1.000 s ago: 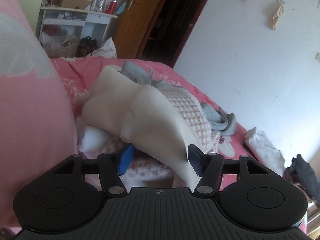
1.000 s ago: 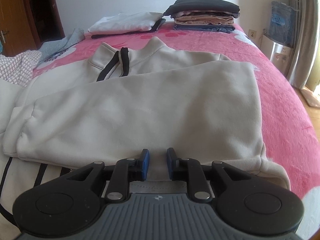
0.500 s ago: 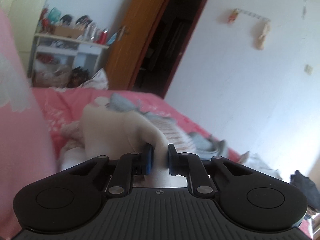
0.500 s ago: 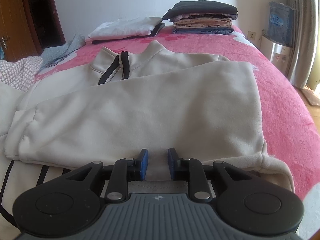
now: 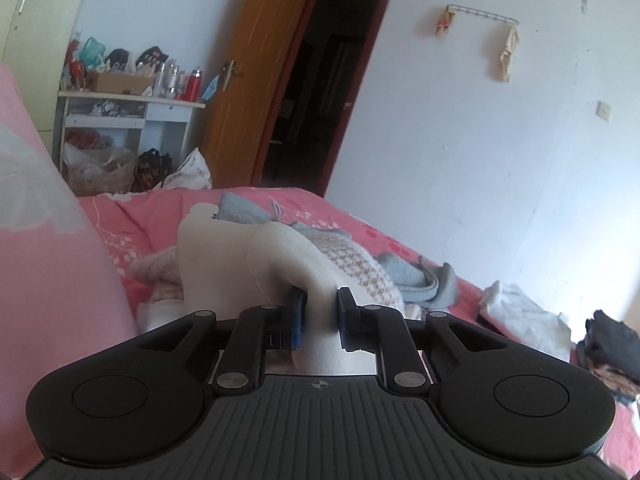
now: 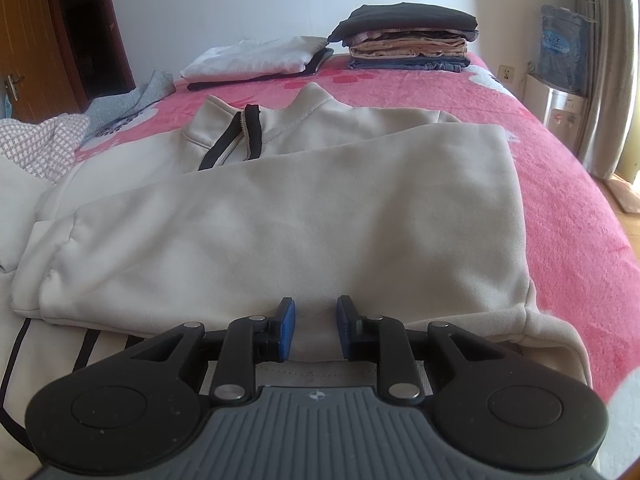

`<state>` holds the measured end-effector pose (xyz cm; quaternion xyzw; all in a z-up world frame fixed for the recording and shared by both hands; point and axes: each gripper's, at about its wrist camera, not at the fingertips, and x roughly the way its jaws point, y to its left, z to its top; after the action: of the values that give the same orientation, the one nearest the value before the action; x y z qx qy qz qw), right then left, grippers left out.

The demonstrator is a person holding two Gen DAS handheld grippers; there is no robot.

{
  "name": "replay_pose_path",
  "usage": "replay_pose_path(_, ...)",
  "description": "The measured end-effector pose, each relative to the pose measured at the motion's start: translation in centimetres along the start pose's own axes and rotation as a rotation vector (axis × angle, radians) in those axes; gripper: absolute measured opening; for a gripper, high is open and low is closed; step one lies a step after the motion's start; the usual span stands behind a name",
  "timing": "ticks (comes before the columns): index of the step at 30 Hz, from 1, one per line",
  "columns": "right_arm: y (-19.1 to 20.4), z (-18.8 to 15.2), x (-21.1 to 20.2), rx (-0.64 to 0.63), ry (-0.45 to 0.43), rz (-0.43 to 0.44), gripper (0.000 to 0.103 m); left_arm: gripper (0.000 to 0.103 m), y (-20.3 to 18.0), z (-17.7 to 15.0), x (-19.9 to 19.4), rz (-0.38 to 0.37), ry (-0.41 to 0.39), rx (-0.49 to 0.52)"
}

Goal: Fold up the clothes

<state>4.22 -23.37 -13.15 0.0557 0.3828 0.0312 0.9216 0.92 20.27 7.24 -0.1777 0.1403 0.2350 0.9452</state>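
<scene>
A cream zip-neck sweatshirt lies flat on the pink bed, one sleeve folded across its body and its black-edged collar at the far side. My right gripper is shut on the sweatshirt's near edge, with cream fabric bunched between the blue pads. In the left wrist view a cream sleeve rises off the bed in a ridge. My left gripper pinches it between its pads, and the jaws are opening slightly.
A stack of folded clothes and a folded white garment sit at the bed's far end. Loose checked and grey garments lie behind the sleeve. An open door, a cluttered shelf and a water dispenser border the bed.
My left gripper's jaws closed from wide apart onto the cream sleeve, and the gripper tilted up and lifted the fabric. The right gripper stayed put on the sweatshirt's edge.
</scene>
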Motion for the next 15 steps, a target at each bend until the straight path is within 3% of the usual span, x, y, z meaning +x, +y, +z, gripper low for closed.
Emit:
replay_pose_path(5,0.1,0.0,0.0,0.002,0.001,-0.005,0.025,0.015,-1.1,-0.6,-2.6,-0.035,-0.146,0.116)
replay_pose_path(8,0.2,0.1,-0.1,0.003,0.002,-0.01,0.025,0.016,-1.4,-0.2,-1.5,-0.051,-0.07,0.098)
replay_pose_path(11,0.3,0.1,-0.1,0.004,0.003,-0.011,0.025,0.029,-0.2,0.5,-0.7,-0.019,0.013,-0.007)
replay_pose_path(13,0.3,0.1,0.0,0.008,0.002,-0.011,0.025,0.051,0.5,0.7,-0.4,0.021,0.035,-0.046)
replay_pose_path(15,0.3,0.1,0.0,0.013,-0.001,-0.012,0.026,0.062,1.3,0.9,0.0,0.034,0.059,-0.09)
